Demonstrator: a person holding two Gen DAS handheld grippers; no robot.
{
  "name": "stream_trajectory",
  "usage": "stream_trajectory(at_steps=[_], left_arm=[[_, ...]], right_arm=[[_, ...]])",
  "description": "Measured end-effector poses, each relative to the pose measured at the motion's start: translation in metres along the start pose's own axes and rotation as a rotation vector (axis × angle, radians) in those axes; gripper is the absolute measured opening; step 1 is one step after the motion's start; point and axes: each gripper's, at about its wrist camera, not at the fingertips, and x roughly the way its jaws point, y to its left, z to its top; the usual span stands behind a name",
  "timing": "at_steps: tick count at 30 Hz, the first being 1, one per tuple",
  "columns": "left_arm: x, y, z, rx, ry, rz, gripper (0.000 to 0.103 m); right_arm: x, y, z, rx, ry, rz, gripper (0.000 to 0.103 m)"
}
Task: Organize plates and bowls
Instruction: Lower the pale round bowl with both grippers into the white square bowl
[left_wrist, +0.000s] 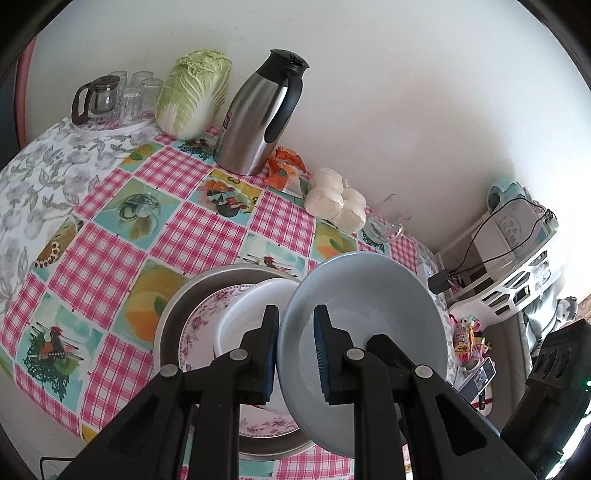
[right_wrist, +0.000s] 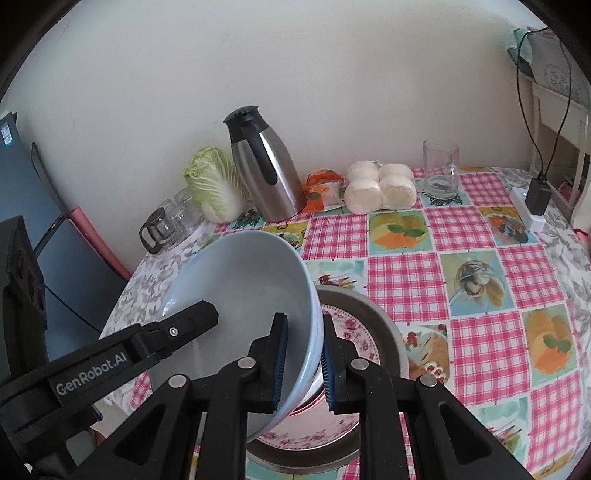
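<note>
The wide, glossy pale blue ceramic bowl (left_wrist: 364, 325) is carried tilted above the stack at lower centre of the frame, its rim clenched by the left tongs (left_wrist: 295, 354) and right tongs (right_wrist: 303, 360). Next, it likely must be levelled and lowered onto the white bowl (left_wrist: 251, 314), floral plate (left_wrist: 201, 332) and steel basin (left_wrist: 177, 306) on the checked worktop (left_wrist: 110, 243).

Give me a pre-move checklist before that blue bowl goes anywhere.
1. Left gripper clamped on the blue bowl rim: ok.
2. Right gripper clamped on the opposite rim: ok.
3. Bowl clear of the white bowl and floral plate in the metal basin: cannot tell.
4. Bowl level: not ok, tilted.
5. Bowl empty: ok.
6. Thermos and glass mug well away from the bowl: ok.
</note>
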Motion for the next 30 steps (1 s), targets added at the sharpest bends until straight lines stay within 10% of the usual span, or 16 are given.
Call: stream_trajectory(at_steps=[30], left_arm=[[0.040,0.029,-0.006,-0.049,0.041,0.066,0.016]], right_arm=[[0.048,0.007,-0.012,-0.036,0.095,-0.068,0.021]])
